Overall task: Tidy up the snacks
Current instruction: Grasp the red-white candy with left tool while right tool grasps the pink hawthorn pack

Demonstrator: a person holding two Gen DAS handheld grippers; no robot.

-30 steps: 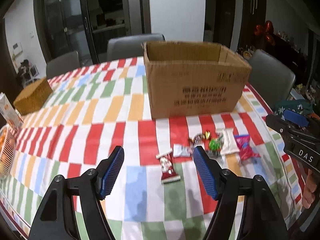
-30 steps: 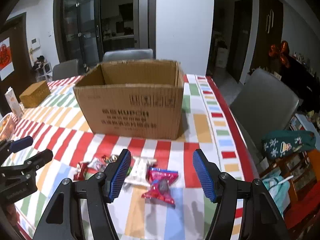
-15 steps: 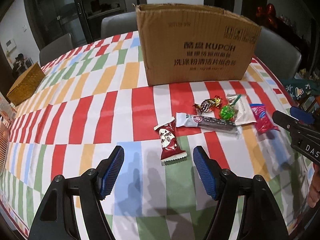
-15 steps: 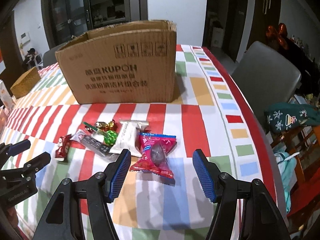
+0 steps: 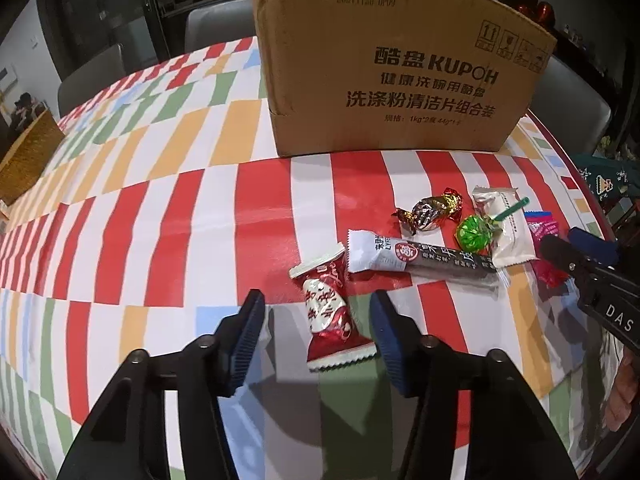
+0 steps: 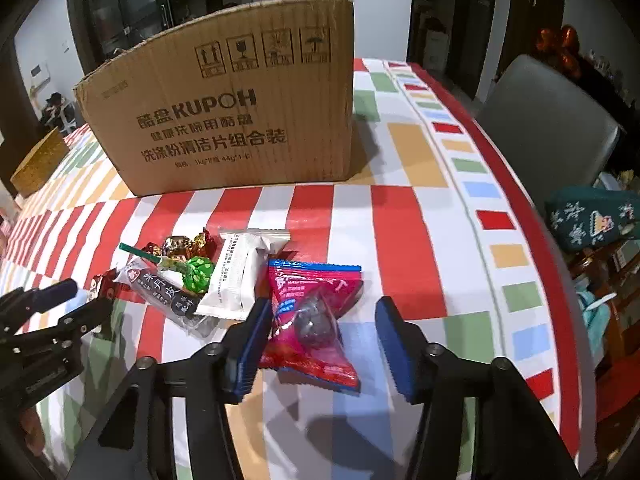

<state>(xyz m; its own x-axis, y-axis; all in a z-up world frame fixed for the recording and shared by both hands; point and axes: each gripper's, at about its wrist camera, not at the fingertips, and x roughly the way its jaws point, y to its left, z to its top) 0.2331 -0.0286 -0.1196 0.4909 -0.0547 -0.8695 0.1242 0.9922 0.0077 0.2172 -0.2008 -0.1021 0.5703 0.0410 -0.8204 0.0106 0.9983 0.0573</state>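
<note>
Jaws on both grippers are closing, each pair straddling a snack without yet pressing on it. On the left gripper (image 5: 316, 324) the blue pads (image 5: 249, 338) stand on either side of the red-and-white candy packet (image 5: 328, 316), which lies flat on the striped tabletop (image 5: 160, 220) with clear gaps to both pads. On the right gripper (image 6: 320, 340) the left pad looks to be just at or over the edge of the magenta snack pouch (image 6: 312, 320), while the right pad is still apart from it; I cannot tell whether there is contact. Both tools point steeply down, which suits pinching thin, flat wrappers from above. Between those 2 targets sit the other snacks in a loose row: a long dark bar (image 5: 424, 262), a green lollipop (image 5: 474, 236), a gold foil candy (image 5: 430, 210) and a white sachet (image 5: 506, 228), some overlapping. Behind them stands the open cardboard box (image 5: 396, 64), the likely destination, placed near enough for short carries. Taking the 2 outermost pieces first keeps the tools from crowding each other.
</note>
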